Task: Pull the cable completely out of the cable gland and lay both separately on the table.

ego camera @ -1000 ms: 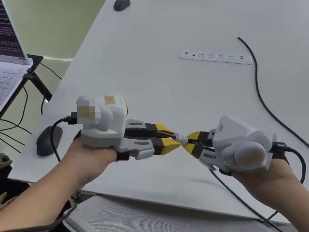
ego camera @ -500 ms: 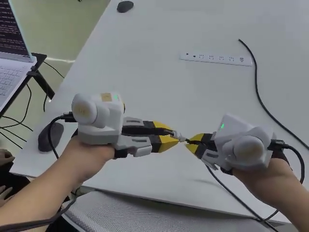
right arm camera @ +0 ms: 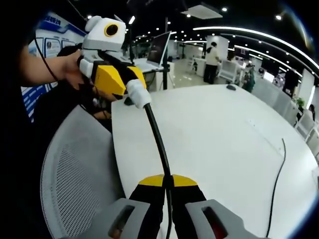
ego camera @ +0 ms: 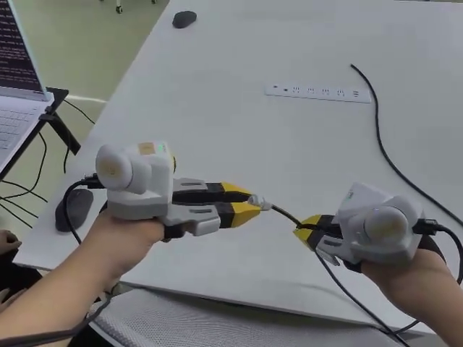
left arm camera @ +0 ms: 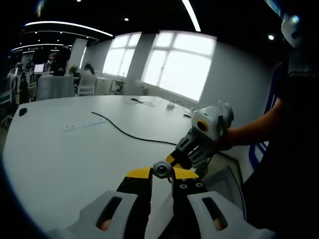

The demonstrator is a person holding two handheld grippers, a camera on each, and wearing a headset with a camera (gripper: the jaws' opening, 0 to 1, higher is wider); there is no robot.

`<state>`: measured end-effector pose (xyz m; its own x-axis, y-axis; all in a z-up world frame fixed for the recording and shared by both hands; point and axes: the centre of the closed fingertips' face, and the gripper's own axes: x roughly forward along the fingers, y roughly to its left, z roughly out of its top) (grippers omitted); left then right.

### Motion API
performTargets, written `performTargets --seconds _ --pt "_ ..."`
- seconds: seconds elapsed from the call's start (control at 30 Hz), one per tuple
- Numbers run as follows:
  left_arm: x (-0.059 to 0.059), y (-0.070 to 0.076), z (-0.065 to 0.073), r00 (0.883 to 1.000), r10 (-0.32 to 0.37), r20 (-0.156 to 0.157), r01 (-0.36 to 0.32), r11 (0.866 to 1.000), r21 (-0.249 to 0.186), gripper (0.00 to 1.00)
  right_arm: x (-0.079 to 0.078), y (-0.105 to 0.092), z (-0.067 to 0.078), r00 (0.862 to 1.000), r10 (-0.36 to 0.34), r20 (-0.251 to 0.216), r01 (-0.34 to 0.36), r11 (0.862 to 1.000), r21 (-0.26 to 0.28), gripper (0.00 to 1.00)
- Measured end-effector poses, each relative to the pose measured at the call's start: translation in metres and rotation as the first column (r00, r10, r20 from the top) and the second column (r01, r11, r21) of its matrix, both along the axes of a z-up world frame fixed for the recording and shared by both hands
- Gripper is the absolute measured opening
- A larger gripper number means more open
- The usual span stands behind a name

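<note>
Right gripper (right arm camera: 167, 182): jaws clenched on the black cable (right arm camera: 156, 135), pinched between the yellow tips at the bottom of the right gripper view. Held in a hand above the near table edge, over the mesh chair seat (right arm camera: 75, 167).

Cable: runs straight from the right jaws across a short open gap into the white cable gland (right arm camera: 138, 94). Not drawn out of the gland; enters its near end. Both carried in the air, neither resting on the table (ego camera: 217, 116).

Left gripper (ego camera: 250, 206): jaws closed tight on the gland, grasped between the yellow tips with the white end poking out toward the right gripper. Confirmed in the left gripper view, round gland face sitting between the two jaw tips. Held in the other hand, roughly level, pointing at the right gripper.

Grippers: tips facing one another, apart, joined by the exposed stretch of cable.

Farther out on the table: white power strip (ego camera: 318, 92), lying flat, well apart from the grippers. Just beside its right end, a long black lead (ego camera: 382, 141) curving along the tabletop toward the near right edge. At the far left corner, a dark mouse (ego camera: 184, 19).

Off the table, left side: open laptop (ego camera: 14, 72) on a stand.
</note>
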<state>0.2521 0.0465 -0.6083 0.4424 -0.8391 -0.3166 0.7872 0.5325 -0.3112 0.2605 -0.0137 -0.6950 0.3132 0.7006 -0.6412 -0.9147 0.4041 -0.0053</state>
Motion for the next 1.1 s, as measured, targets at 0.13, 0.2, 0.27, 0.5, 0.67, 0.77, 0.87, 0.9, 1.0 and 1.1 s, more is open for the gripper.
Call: performTargets --seconds 0.13,0.2,0.27,0.5,0.67,0.77,0.87,0.9,1.0,1.1 --pt "0.002 0.002 0.001 1.000 0.009 -0.001 -0.009 1.000 -0.016 0.15 0.002 -0.004 -0.002 1.000 -0.015 -0.003 0.015 1.000 -0.006 0.00" --pt "0.002 0.003 0.001 1.000 0.005 0.001 -0.005 1.000 -0.011 0.15 0.004 -0.005 -0.001 1.000 -0.026 -0.001 0.026 1.000 -0.003 0.00" --pt "0.003 0.005 -0.001 1.000 0.005 -0.001 -0.005 1.000 -0.013 0.15 0.007 -0.005 -0.001 0.999 -0.034 0.000 0.034 0.999 -0.005 0.00" --pt "0.005 0.010 -0.007 1.000 -0.013 0.001 0.013 1.000 -0.023 0.15 0.016 -0.006 0.006 0.997 -0.078 -0.003 0.078 0.997 -0.014 0.00" --pt "0.008 0.016 -0.012 0.999 -0.032 0.004 0.033 0.999 -0.031 0.15 0.025 -0.004 0.013 0.994 -0.109 -0.008 0.109 0.994 -0.021 0.00" --pt "0.010 0.022 -0.017 0.999 -0.043 0.005 0.043 0.999 -0.023 0.15 0.033 -0.001 0.015 0.992 -0.127 -0.007 0.127 0.991 -0.031 0.00" --pt "0.011 0.028 -0.019 0.999 -0.049 0.008 0.049 0.998 -0.029 0.15 0.040 0.004 0.019 0.989 -0.144 -0.009 0.144 0.989 -0.036 0.00" --pt "0.012 0.029 -0.020 0.999 -0.050 0.011 0.051 0.998 -0.029 0.15 0.042 0.005 0.019 0.989 -0.148 -0.011 0.148 0.988 -0.038 0.00" --pt "0.012 0.034 -0.022 0.998 -0.055 0.011 0.056 0.998 -0.033 0.15 0.051 0.010 0.021 0.987 -0.163 -0.002 0.162 0.985 -0.053 0.00" --pt "0.011 0.039 -0.026 0.998 -0.063 0.010 0.063 0.997 -0.035 0.15 0.057 0.014 0.021 0.987 -0.160 0.004 0.159 0.984 -0.079 0.00"
